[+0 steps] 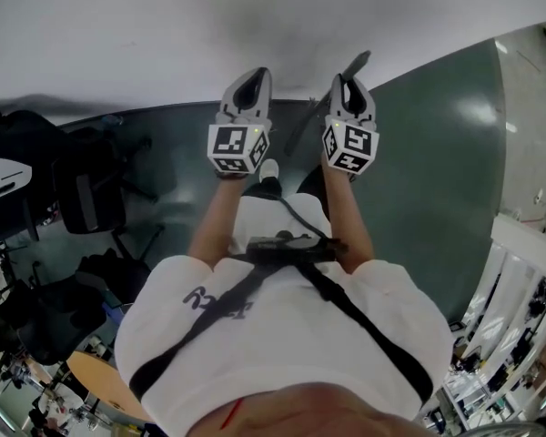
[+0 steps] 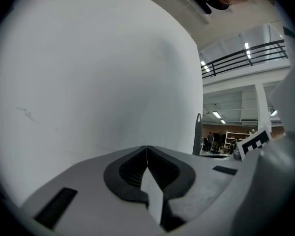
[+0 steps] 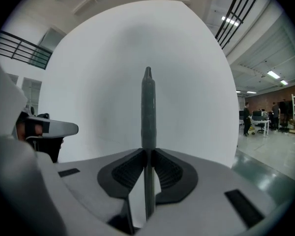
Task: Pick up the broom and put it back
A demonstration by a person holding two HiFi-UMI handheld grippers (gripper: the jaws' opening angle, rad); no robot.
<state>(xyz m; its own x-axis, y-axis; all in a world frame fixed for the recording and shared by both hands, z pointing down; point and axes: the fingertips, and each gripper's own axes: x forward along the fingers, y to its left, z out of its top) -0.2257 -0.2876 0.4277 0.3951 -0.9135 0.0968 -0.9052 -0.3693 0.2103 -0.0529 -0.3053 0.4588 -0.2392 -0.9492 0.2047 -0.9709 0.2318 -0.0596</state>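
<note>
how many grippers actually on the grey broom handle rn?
1. The right gripper is clamped on the slim grey broom handle. The left gripper beside it is shut with nothing between its jaws.

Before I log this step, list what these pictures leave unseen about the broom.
- Broom head: in the head view hidden behind the person's arms; in the right gripper view cut off under the right tool.
- Broom's storage spot: none shows against the white wall.

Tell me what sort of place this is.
Probably a large workshop or lab hall: glossy green floor, a railed mezzanine overhead, ceiling strip lights, and office chairs nearby.
</note>
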